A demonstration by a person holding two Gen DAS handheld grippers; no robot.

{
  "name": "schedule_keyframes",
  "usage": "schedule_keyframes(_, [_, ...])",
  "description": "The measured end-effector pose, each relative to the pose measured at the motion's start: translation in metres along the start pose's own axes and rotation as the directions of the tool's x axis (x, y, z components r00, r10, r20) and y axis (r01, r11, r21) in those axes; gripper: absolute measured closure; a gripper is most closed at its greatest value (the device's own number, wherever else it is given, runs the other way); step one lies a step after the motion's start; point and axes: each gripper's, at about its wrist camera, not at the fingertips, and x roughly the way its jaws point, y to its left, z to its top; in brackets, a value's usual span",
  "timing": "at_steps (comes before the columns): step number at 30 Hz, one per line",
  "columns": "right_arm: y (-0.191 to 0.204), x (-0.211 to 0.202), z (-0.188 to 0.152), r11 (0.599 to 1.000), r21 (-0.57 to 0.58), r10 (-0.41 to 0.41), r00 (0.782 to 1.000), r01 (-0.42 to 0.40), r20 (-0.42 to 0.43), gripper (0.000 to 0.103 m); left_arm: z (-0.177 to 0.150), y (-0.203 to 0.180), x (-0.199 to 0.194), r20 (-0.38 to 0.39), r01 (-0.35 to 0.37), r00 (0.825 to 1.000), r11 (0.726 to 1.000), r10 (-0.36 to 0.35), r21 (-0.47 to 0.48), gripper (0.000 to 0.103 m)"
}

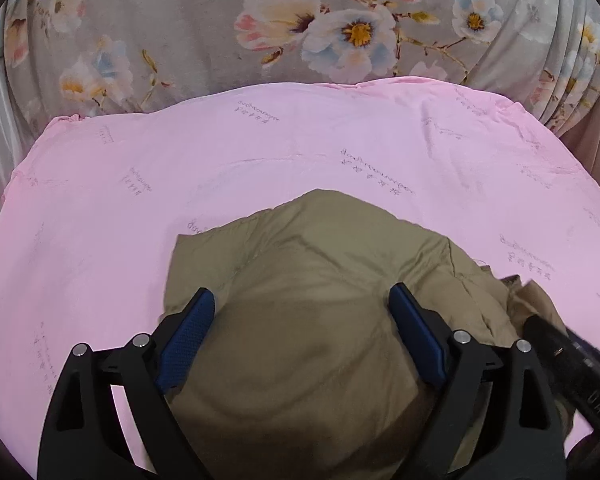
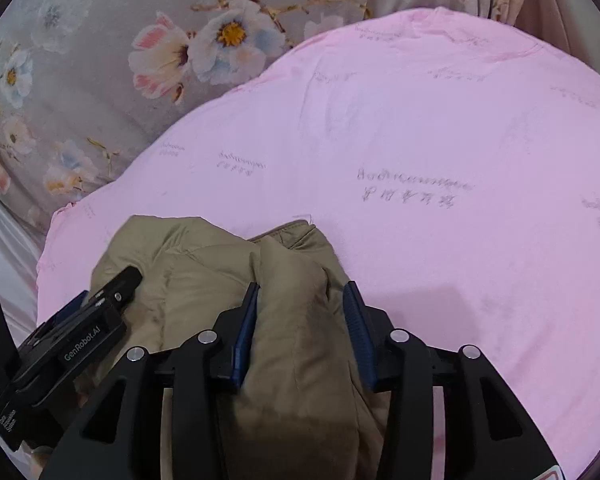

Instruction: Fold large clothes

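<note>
A khaki padded garment (image 1: 308,264) lies folded into a bulky bundle on a pink sheet (image 1: 340,132). My left gripper (image 1: 300,300) stands open wide over the bundle, its blue pads (image 1: 192,320) on either side of the fabric's hump. In the right wrist view my right gripper (image 2: 300,288) is open around a raised ridge of the same garment (image 2: 292,344). Its left pad (image 2: 248,320) lies against the fabric, and a thin gap shows at the right pad's tip. The left gripper (image 2: 108,292) rests on the garment's left part there.
The pink sheet (image 2: 440,140) with faint printed script covers a bed. A grey floral bedspread (image 1: 220,20) lies beyond it. Pale gathered cloth (image 1: 572,72) hangs at the far right. The black body of the right tool (image 1: 572,360) crosses the left view's lower right.
</note>
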Motion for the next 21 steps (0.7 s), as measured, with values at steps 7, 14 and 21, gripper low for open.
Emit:
schedule_keyframes(7, [-0.01,-0.077,-0.048,0.997,-0.076,0.015,0.999,-0.018,-0.047,0.064,-0.042,0.02,-0.078,-0.013,0.068,0.998,0.998,-0.068,0.013,0.06])
schedule_keyframes(14, [-0.015,-0.07,-0.103,0.994,-0.108,-0.009,0.987,-0.009,-0.163,0.097,-0.084,0.018,-0.084,-0.119,0.167,0.978,0.984,-0.173,-0.057,0.103])
schedule_keyframes(21, [-0.019,-0.058,-0.119,0.996,-0.089,-0.002,0.987,-0.012,-0.161,0.098,-0.103,-0.002,-0.08,-0.071,0.068,0.995,0.997,-0.066,0.028,0.103])
